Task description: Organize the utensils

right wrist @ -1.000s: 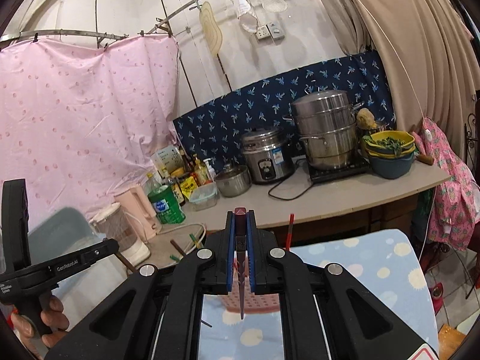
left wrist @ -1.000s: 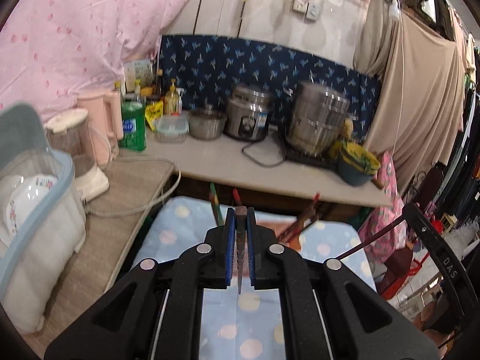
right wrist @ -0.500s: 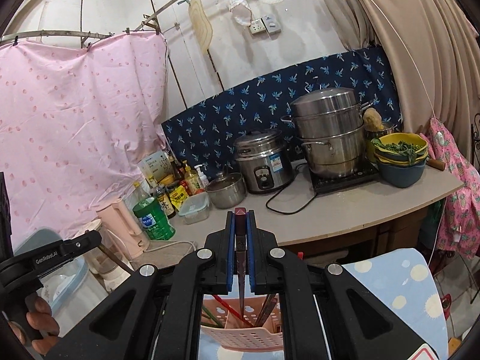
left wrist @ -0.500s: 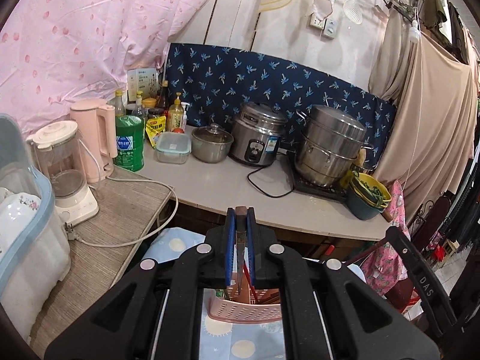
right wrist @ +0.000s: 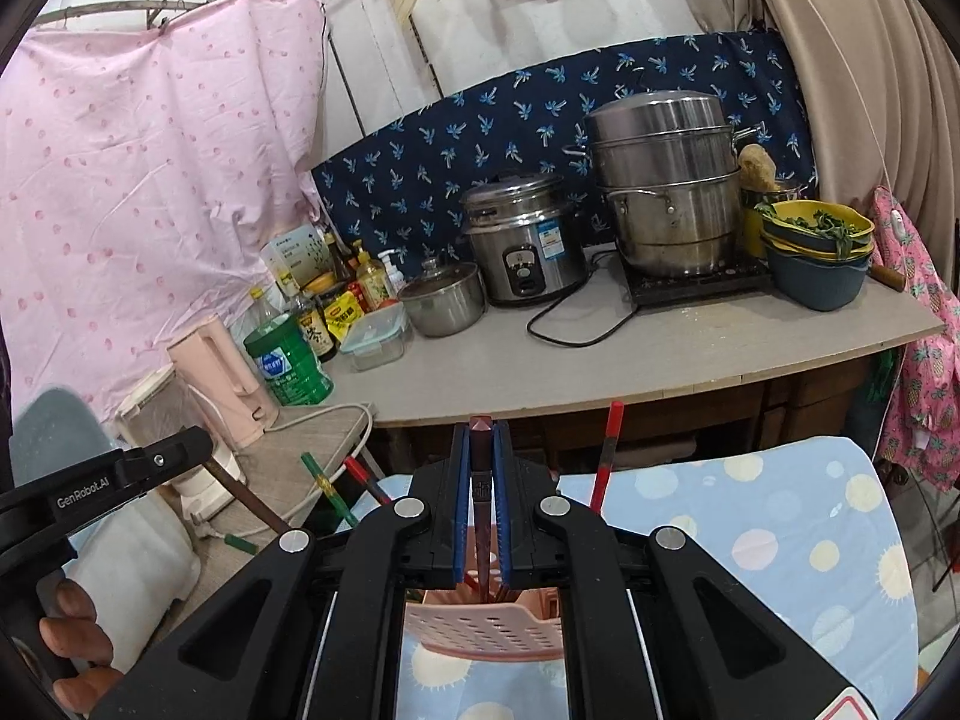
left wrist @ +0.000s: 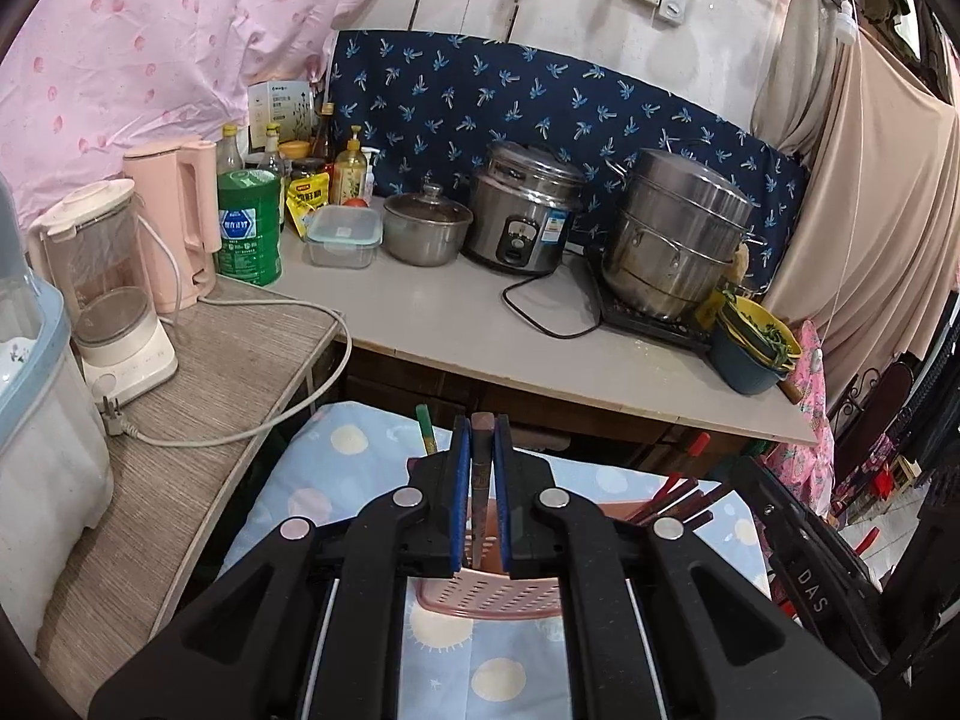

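Observation:
My left gripper (left wrist: 480, 438) is shut on a thin brown chopstick (left wrist: 480, 480) that runs down between the blue pads. Its lower end hangs over a pink perforated basket (left wrist: 486, 597) on the blue dotted tablecloth (left wrist: 336, 480). Several red and dark chopsticks (left wrist: 672, 501) lean in the basket's right side, and a green one (left wrist: 426, 429) stands at the left. My right gripper (right wrist: 480, 444) is shut on a dark red-brown chopstick (right wrist: 480, 498), also over the basket (right wrist: 480, 630). A red chopstick (right wrist: 606, 462) and a green one (right wrist: 327, 489) stick up from the basket.
Behind the table runs a counter (left wrist: 456, 318) with a rice cooker (left wrist: 522, 216), a steamer pot (left wrist: 672, 240), stacked bowls (left wrist: 750, 348), a green bottle (left wrist: 249, 228), a pink kettle (left wrist: 180, 222) and a blender (left wrist: 108, 288). A person's hand (right wrist: 72, 648) holds the left gripper's handle.
Both grippers have sunk and moved forward with their chopsticks. The pink basket has come into view under both pairs of jaws, and the counter looks nearer.

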A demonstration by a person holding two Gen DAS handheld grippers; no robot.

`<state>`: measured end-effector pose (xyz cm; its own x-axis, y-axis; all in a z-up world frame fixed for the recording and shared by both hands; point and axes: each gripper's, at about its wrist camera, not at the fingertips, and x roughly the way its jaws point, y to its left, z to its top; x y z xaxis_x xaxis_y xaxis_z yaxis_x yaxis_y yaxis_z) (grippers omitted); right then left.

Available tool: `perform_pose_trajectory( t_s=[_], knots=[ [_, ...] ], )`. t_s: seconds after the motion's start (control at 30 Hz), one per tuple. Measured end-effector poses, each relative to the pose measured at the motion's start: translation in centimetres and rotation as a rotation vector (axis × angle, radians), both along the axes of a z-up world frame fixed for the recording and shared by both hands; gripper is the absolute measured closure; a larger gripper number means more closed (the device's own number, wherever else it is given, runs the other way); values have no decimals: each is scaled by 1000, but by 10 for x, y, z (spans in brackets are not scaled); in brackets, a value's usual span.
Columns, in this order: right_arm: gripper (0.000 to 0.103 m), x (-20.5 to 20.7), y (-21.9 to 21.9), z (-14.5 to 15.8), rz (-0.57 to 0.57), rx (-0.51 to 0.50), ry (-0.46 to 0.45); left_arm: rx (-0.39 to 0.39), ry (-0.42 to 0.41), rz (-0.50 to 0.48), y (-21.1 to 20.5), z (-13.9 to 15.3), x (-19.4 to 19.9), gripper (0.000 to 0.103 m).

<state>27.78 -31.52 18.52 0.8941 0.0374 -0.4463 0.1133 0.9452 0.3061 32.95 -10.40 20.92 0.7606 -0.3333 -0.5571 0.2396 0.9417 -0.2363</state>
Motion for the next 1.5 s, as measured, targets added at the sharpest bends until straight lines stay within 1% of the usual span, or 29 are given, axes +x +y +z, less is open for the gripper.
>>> perform_pose_trajectory(
  t_s=[0.07,0.1,0.13,0.17,0.2,0.23,0.27,0.3,0.33,0.37,0.53,0.6,0.67,0.83,1.1,1.23,1.5],
  knots=[
    [94,0,3,-2,4,-4,8,3,8,4,0,-4,0,95],
    [91,-2,4,-3,4,-5,7,1,7,7,0,-5,-1,95],
    [90,-2,4,-3,3,-5,10,6,9,13,0,-6,-3,92],
    [84,-3,4,-3,3,-5,10,8,6,12,0,-7,-5,87],
    [74,-6,5,-3,2,-5,7,14,2,15,0,-7,-7,83],
    [69,-9,6,-2,1,-4,3,24,-5,21,0,-7,-11,73],
    [62,-14,7,-1,0,-4,-5,32,-13,26,1,-7,-14,61],
    [59,-18,8,0,-2,-10,-12,37,-20,33,1,-7,-18,54],
    [57,-23,10,1,-3,-18,-15,44,-29,42,3,-7,-23,44],
    [55,-28,11,2,-2,-24,-17,49,-37,47,4,-7,-28,40],
    [48,-54,21,1,5,-48,-17,94,-35,47,6,-12,-48,38],
    [47,-64,24,-1,4,-55,-14,110,-31,51,6,-15,-57,33],
    [47,-76,29,-4,5,-65,-5,122,-26,51,7,-18,-66,30],
    [47,-102,38,-12,1,-80,24,171,-17,44,6,-30,-91,29],
    [47,-137,46,-23,-8,-93,47,217,11,43,13,-49,-121,27],
    [47,-150,49,-31,-9,-93,67,245,10,48,14,-57,-136,23],
    [47,-170,54,-44,-17,-101,93,259,36,58,21,-70,-155,22]
  ],
)
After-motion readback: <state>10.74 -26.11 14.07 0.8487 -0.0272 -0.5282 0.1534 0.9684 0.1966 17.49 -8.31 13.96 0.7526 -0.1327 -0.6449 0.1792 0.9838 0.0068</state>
